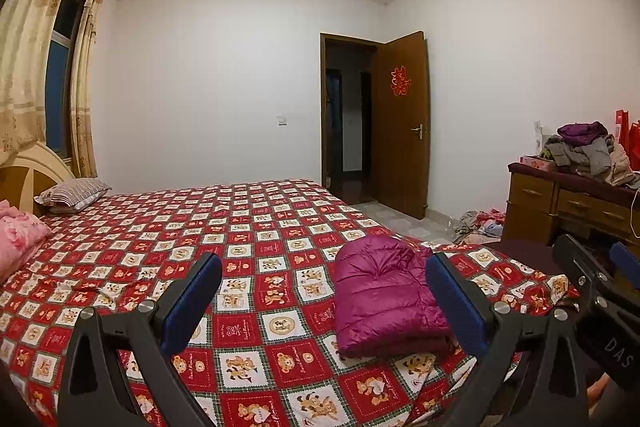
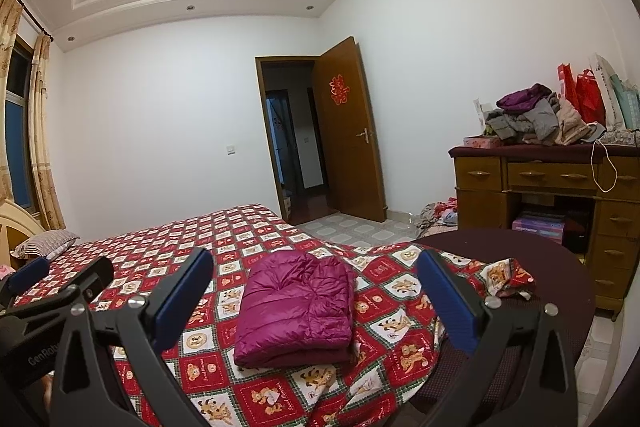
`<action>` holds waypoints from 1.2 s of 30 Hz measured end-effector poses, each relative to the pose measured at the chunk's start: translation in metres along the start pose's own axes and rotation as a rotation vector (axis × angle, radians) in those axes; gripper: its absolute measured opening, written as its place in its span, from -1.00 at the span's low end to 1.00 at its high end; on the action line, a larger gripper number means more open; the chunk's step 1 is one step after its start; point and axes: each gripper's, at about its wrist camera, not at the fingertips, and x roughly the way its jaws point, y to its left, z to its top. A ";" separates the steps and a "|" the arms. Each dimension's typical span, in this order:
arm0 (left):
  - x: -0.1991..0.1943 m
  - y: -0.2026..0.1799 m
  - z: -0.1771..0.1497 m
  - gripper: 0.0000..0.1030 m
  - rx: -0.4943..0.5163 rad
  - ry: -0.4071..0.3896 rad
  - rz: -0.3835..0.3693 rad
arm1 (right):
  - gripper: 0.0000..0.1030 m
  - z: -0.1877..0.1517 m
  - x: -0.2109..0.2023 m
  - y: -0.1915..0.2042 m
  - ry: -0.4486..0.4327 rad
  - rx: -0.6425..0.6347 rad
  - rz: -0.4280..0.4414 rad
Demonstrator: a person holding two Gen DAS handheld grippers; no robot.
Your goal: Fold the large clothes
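A magenta puffer jacket (image 1: 384,297) (image 2: 298,307) lies folded into a compact stack on the red bear-patterned bedspread (image 1: 248,227) (image 2: 200,247), near the bed's front right corner. My left gripper (image 1: 324,301) hovers above the bed, open, with the jacket just ahead by its right finger. My right gripper (image 2: 316,301) is open too, raised above the bed, with the jacket framed between its fingers. Neither gripper holds anything. Each gripper shows at the edge of the other's view.
A wooden dresser (image 2: 548,183) at the right carries a pile of unfolded clothes (image 2: 532,119) (image 1: 588,151) and red bags. More clothes lie on the tiled floor (image 2: 438,217). A dark round stool (image 2: 520,255) stands by the bed corner. Pillows (image 1: 74,193) sit at the headboard; the door (image 2: 348,139) stands ajar.
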 end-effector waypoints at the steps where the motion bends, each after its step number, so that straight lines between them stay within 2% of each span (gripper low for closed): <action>1: 0.000 0.000 0.000 0.98 -0.001 -0.001 -0.001 | 1.00 0.000 0.000 0.001 0.001 0.000 0.000; 20: 0.002 -0.004 0.001 0.98 -0.001 -0.008 -0.003 | 1.00 -0.003 -0.002 0.002 -0.001 -0.002 -0.006; 29: -0.003 -0.010 0.002 0.98 0.037 -0.063 0.021 | 1.00 -0.003 -0.004 0.002 -0.003 -0.004 -0.012; 36: -0.005 -0.008 0.003 0.98 0.030 -0.066 0.012 | 1.00 -0.002 -0.007 0.001 -0.003 0.001 -0.014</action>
